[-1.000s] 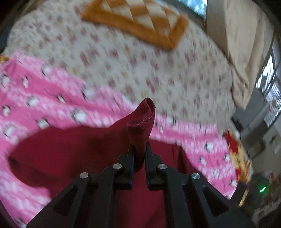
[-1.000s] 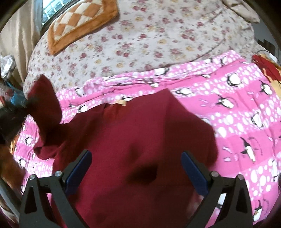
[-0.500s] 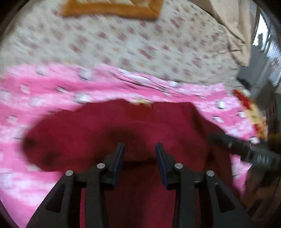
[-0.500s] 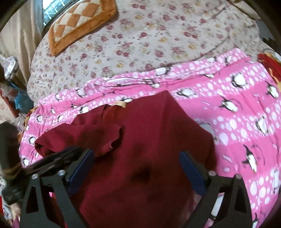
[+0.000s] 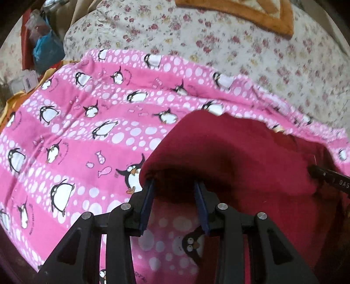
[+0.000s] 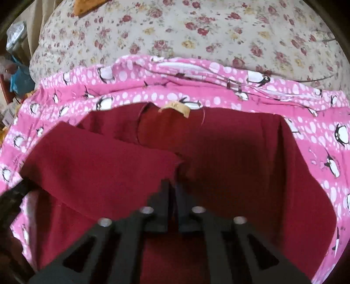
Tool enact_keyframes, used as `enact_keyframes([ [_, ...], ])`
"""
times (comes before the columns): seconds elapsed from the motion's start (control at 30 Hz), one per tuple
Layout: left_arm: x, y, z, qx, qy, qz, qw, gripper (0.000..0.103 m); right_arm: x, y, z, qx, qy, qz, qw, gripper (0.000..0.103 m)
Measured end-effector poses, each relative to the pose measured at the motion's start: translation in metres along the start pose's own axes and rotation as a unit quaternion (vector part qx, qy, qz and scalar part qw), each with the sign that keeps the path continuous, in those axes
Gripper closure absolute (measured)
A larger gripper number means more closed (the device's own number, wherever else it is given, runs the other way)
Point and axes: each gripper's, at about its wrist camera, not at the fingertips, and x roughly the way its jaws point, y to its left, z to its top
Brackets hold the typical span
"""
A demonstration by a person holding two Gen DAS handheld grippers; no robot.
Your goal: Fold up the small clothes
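Observation:
A dark red garment (image 6: 229,157) lies on a pink penguin blanket (image 5: 87,131), its tan neck label (image 6: 175,108) at the far edge. Its left part (image 6: 98,170) is folded over the middle. My left gripper (image 5: 174,190) is open at the folded left edge (image 5: 218,148), the cloth lying over its fingertips. My right gripper (image 6: 174,185) has its jaws nearly together at the inner corner of the folded flap; whether cloth is between them I cannot tell. Its black finger (image 5: 330,178) shows at the right of the left wrist view.
A floral bedsheet (image 6: 196,32) lies beyond the blanket, with an orange-edged pillow (image 5: 251,11) at the far side. Bags and clutter (image 5: 41,43) sit off the bed's left edge.
My left gripper let go of the red cloth it held up, opened, and swung left to the folded edge. My right gripper went from wide open to nearly closed and moved forward.

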Motion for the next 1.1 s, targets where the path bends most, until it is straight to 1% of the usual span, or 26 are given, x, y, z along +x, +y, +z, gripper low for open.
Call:
enact_keyframes([
  [0.07, -0.011, 0.003, 0.002, -0.007, -0.018, -0.037, 0.9991, 0.087, -0.022, -0.005, 0.003, -0.008, -0.03, -0.013, 0.999, 0.098],
  [0.13, -0.022, 0.003, 0.004, -0.01, -0.036, -0.075, 0.9965, 0.087, -0.043, -0.017, 0.004, -0.008, -0.057, -0.039, 0.998, 0.098],
  [0.17, -0.028, 0.003, 0.005, -0.008, -0.047, -0.086, 0.9952, 0.087, -0.052, -0.026, 0.005, 0.0, -0.068, -0.052, 0.996, 0.098],
  [0.2, -0.031, 0.002, 0.007, -0.005, -0.056, -0.088, 0.9946, 0.087, -0.057, -0.036, 0.006, 0.013, -0.075, -0.065, 0.995, 0.098],
  [0.27, -0.032, -0.001, 0.009, 0.001, -0.06, -0.089, 0.9942, 0.087, -0.057, -0.059, 0.008, 0.035, -0.071, -0.098, 0.992, 0.098],
  [0.37, -0.026, -0.006, 0.008, 0.003, -0.045, -0.103, 0.9936, 0.087, -0.044, -0.08, 0.008, 0.048, -0.049, -0.137, 0.988, 0.098],
  [0.43, -0.023, -0.011, 0.007, 0.008, -0.039, -0.1, 0.9942, 0.087, -0.035, -0.086, 0.006, 0.046, -0.035, -0.16, 0.985, 0.098],
  [0.53, -0.021, -0.012, 0.006, 0.003, -0.038, -0.106, 0.9936, 0.087, -0.035, -0.082, 0.002, 0.038, -0.029, -0.17, 0.984, 0.096],
  [0.6, -0.021, -0.01, 0.008, -0.007, -0.041, -0.118, 0.9921, 0.087, -0.043, -0.074, 0.004, 0.048, -0.036, -0.149, 0.987, 0.084],
  [0.67, -0.019, -0.011, 0.009, -0.007, -0.039, -0.117, 0.9924, 0.087, -0.052, -0.063, 0.009, 0.052, -0.044, -0.101, 0.993, 0.051],
  [0.7, -0.015, -0.013, 0.009, 0.0, -0.032, -0.104, 0.994, 0.087, -0.053, -0.053, 0.012, 0.042, -0.047, -0.081, 0.995, 0.047],
  [0.73, -0.011, -0.014, 0.009, 0.006, -0.024, -0.088, 0.9958, 0.087, -0.052, -0.04, 0.015, 0.025, -0.048, -0.061, 0.997, 0.044],
  [0.83, 0.008, -0.014, 0.006, 0.009, 0.009, -0.051, 0.9986, 0.087, -0.035, 0.002, 0.023, -0.032, -0.032, -0.001, 0.999, 0.044],
  [0.87, 0.015, -0.012, 0.006, 0.008, 0.022, -0.034, 0.9991, 0.087, -0.026, 0.016, 0.024, -0.043, -0.026, 0.018, 0.999, 0.044],
  [0.9, 0.021, -0.009, 0.005, 0.004, 0.031, -0.026, 0.9992, 0.087, -0.018, 0.026, 0.026, -0.051, -0.022, 0.032, 0.998, 0.044],
  [0.93, 0.025, -0.005, 0.005, -0.005, 0.037, -0.024, 0.999, 0.087, -0.009, 0.037, 0.027, -0.06, -0.017, 0.04, 0.997, 0.044],
  [1.03, 0.025, 0.002, 0.006, -0.019, 0.035, -0.031, 0.9987, 0.087, 0.023, 0.059, 0.028, -0.085, 0.008, 0.034, 0.996, 0.044],
  [1.1, 0.023, 0.003, 0.007, -0.013, 0.029, -0.016, 0.9994, 0.087, 0.043, 0.063, 0.025, -0.089, 0.032, 0.021, 0.995, 0.044],
])
